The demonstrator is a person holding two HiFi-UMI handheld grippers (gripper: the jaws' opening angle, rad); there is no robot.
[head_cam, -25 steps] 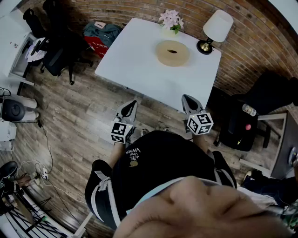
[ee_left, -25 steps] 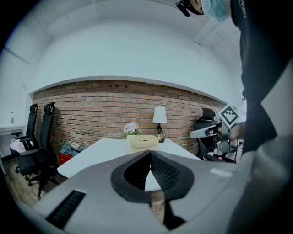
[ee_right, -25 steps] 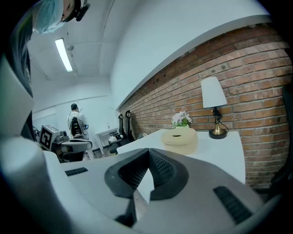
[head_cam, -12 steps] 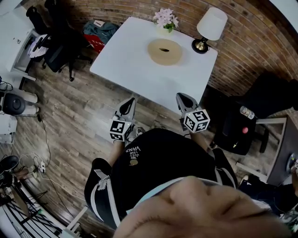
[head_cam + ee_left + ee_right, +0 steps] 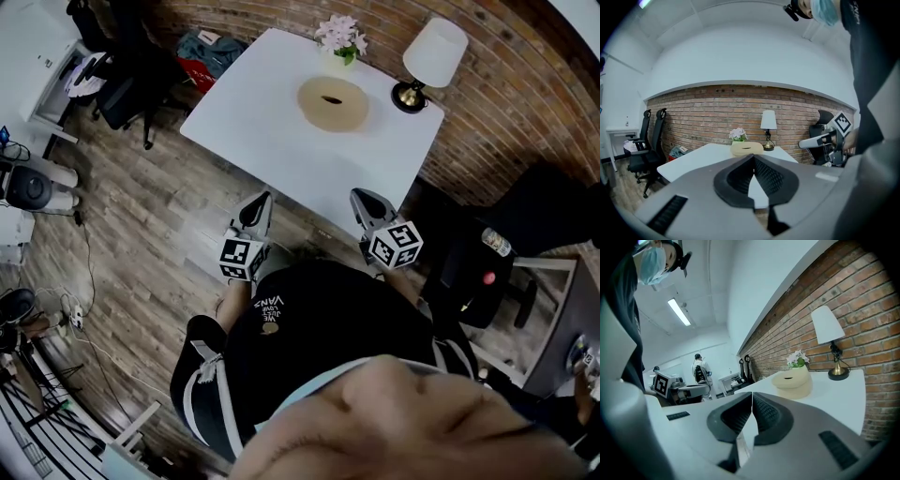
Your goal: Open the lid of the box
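A round tan box (image 5: 333,103) with a slot in its lid sits near the far side of the white table (image 5: 281,141); it shows again as the same box (image 5: 746,148) in the left gripper view and as the box (image 5: 791,383) in the right gripper view. My left gripper (image 5: 260,202) is shut and empty, held short of the table's near edge. My right gripper (image 5: 360,199) is shut and empty too, level with the left one. Both point toward the table, well away from the box. The left gripper's tips (image 5: 753,157) and the right gripper's tips (image 5: 751,394) meet with nothing between them.
A pot of pink flowers (image 5: 340,37) and a white-shaded lamp (image 5: 429,58) stand behind the box against the brick wall. Black office chairs (image 5: 122,84) are at the left, a dark chair (image 5: 487,272) at the right. Another person (image 5: 700,369) stands far off.
Both grippers have moved a little closer to the table's near edge, and the view has shifted slightly. Both stay shut.
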